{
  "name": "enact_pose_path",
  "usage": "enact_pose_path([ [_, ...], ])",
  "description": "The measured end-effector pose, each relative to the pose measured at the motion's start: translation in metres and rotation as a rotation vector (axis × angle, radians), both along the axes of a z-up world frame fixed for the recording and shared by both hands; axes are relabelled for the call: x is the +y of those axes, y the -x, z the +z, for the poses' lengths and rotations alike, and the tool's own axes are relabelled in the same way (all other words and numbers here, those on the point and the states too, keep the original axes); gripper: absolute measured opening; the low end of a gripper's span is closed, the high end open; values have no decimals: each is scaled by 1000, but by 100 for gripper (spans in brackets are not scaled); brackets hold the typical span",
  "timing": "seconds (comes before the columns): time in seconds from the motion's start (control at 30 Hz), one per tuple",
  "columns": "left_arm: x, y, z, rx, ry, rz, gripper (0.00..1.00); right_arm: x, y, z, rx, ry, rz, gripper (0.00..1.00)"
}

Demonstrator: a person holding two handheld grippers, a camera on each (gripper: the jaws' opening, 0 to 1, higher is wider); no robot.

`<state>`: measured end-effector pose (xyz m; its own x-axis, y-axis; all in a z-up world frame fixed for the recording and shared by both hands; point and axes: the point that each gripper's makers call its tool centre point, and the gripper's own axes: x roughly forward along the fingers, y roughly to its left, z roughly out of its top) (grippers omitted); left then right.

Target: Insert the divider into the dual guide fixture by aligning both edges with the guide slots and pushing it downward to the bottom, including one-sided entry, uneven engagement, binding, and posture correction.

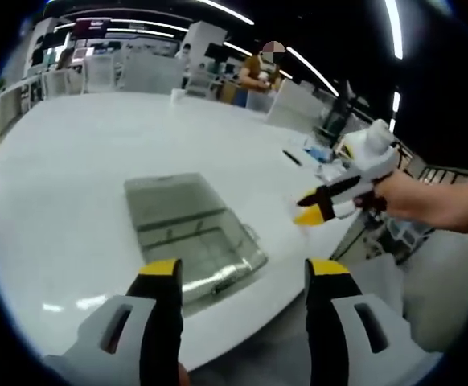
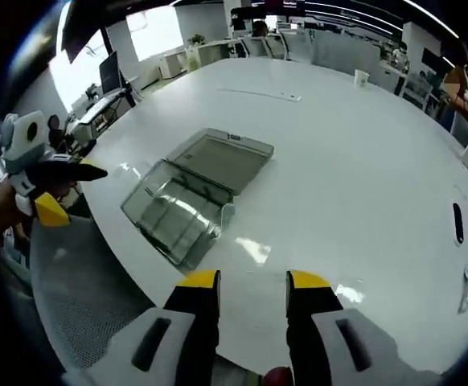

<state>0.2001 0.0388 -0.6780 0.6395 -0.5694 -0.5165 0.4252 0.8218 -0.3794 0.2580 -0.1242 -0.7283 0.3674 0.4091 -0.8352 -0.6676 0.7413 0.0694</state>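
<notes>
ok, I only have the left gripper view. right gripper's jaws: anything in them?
Observer: No. In the right gripper view the right gripper is open, with nothing between its jaws.
Operator: Where's it pointing?
Observer: At the table's near edge; the clear box lies just past the jaw tips, off to the left in that view.
Operator: Anything else on the table?
Observer: A white cup stands on the far side.

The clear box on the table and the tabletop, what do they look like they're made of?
Clear box: probably transparent plastic with a glossy finish; the table shows through its walls and open lid. Tabletop: smooth white, likely laminate, with soft reflections of the lights.
</notes>
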Motion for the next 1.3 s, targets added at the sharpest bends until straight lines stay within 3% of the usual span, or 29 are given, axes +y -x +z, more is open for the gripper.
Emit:
enact_pose_path([
  [0.27, -8, 0, 1, -1, 12, -19, 54, 8, 6, 8, -18, -25, 25, 27],
  [0.77, -19, 32, -16, 35, 17, -62, 49, 28, 20, 24, -57, -103, 81, 27],
  [1.3, -13, 35, -6, -19, 57, -29, 46, 41, 28, 38, -84, -150, 109, 28],
])
